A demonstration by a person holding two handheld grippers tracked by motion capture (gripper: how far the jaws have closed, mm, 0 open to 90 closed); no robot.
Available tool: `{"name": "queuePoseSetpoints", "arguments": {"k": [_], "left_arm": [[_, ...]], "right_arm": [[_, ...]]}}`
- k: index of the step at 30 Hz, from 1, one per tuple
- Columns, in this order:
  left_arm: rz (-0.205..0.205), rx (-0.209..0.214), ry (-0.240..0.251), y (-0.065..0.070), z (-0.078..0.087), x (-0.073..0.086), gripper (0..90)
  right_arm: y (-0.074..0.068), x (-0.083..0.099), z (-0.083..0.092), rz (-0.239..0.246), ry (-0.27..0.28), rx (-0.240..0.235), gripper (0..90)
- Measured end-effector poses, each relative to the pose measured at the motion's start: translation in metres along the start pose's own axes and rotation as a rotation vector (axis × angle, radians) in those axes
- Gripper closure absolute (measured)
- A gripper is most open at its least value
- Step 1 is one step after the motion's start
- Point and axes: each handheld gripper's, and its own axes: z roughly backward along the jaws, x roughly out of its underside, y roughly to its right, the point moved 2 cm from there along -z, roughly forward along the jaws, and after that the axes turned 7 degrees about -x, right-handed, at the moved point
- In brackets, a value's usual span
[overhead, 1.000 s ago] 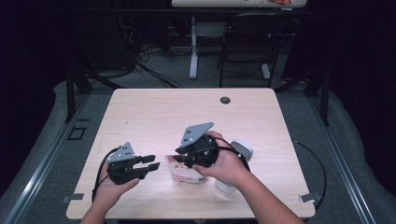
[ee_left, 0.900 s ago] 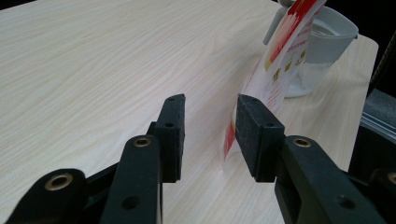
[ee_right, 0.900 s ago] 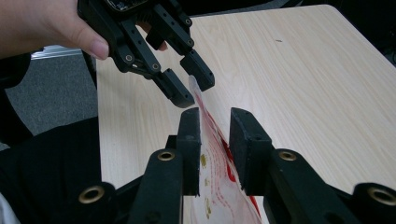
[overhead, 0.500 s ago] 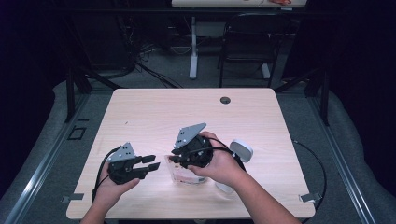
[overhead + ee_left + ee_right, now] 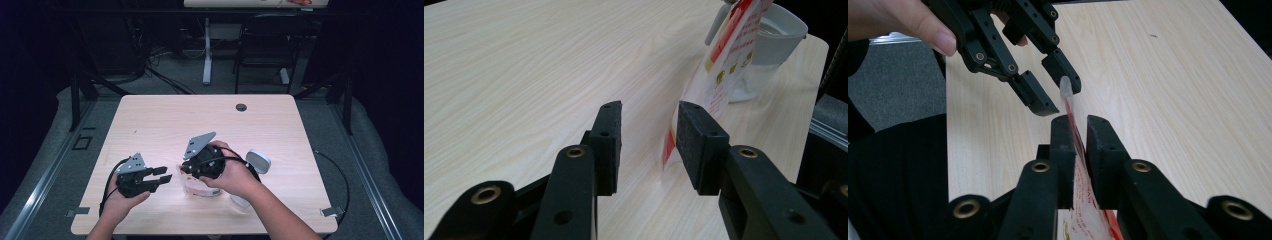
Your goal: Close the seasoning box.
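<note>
Two grippers meet mid-frame: right gripper [image 5: 1075, 150], jaws just closing, pinches the sachet [image 5: 1083, 200]; left gripper [image 5: 162, 176], jaws apart, should grip its free corner squarely.

You're in a dim lab or office workspace: a pale wooden desk [image 5: 210, 120] on grey carpet [image 5: 45, 165], tangled cables [image 5: 150, 57] and a chair [image 5: 262, 50] at the frame's top.

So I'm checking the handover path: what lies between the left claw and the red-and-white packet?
Nothing: bare tabletop separates the open left claw from the packet, seen in the high view and the left gripper view.
</note>
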Motion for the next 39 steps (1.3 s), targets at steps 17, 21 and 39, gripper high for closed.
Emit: {"name": "queuePoseSetpoints", "arguments": {"k": [17, 21, 39], "left_arm": [[-0.006, 0.001, -0.005, 0.001, -0.001, 0.0, 62.7], [-0.006, 0.008, -0.004, 0.002, -0.002, 0.0, 62.0], [-0.057, 0.084, 0.005, 0.015, -0.015, 0.001, 49.1]], "right_arm": [[0.005, 0.004, 0.008, -0.027, 0.02, 0.007, 90.0], [0.007, 0.009, 0.013, -0.034, 0.04, 0.013, 90.0], [0.003, 0.017, 0.038, -0.056, 0.131, 0.014, 90.0]]}}
